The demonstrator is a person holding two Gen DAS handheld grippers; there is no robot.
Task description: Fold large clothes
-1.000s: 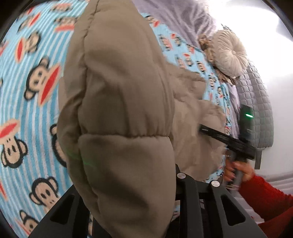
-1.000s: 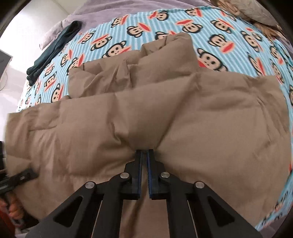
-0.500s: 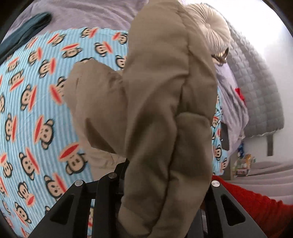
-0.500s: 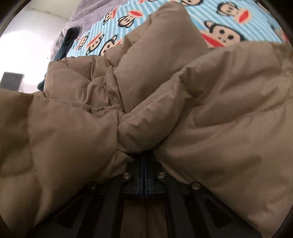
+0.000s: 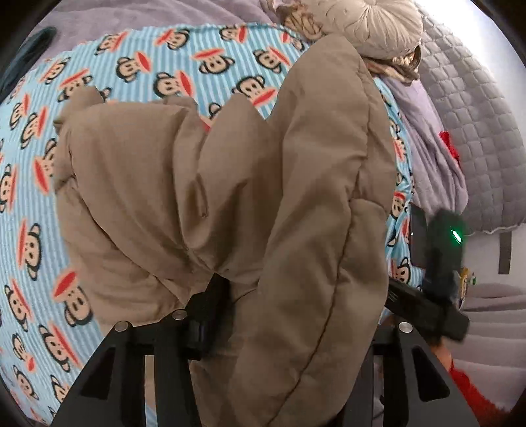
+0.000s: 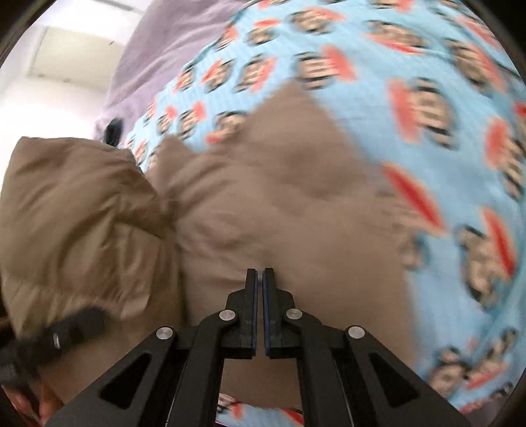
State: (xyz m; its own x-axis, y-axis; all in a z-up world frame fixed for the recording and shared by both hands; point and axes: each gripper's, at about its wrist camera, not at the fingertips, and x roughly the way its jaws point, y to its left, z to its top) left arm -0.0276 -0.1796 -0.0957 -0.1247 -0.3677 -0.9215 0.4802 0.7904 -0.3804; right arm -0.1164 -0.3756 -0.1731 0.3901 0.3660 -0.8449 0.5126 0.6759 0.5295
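Over the monkey-print blanket [image 5: 138,56], bulk of tan puffer jacket [image 5: 236,203] bunched and partly lifted, lower folds touching the blanket, upper panel draped toward the camera. Beyond the jacket's far edge, round cream cushion [image 5: 378,26]; to the jacket's right, grey quilted headboard [image 5: 466,108] and lilac sheet [image 5: 427,144].

Left gripper [image 5: 230,315]: one finger [image 5: 210,305] visible under a hanging quilted panel, the other buried by fabric. Appears clamped on the jacket, though the closing gap cannot be seen directly. Thick panel slung over the tool, hiding most of the frame.

Right gripper [image 6: 259,295]: fingers pressed together, only a sliver between the blue pads, tips sunk into a jacket edge. Looks pinched on a thin layer of the jacket. Heavy motion blur across blanket and fabric in the right wrist view. From the left wrist view, same tool seen at the jacket's right side [image 5: 424,305], green light lit, red sleeve [image 5: 473,394] behind it.

Step in hand, by judgement: mid-fold, one side of the jacket being carried across the rest, both grips holding an edge aloft. Fold not yet laid down.

Next move likely calls for: lowering the carried edge onto the jacket's resting half, edges matched, tension kept even between both grips so the padding does not slump. Release only once flat. Risk: slippery bulky fill sliding out or ballooning back open.
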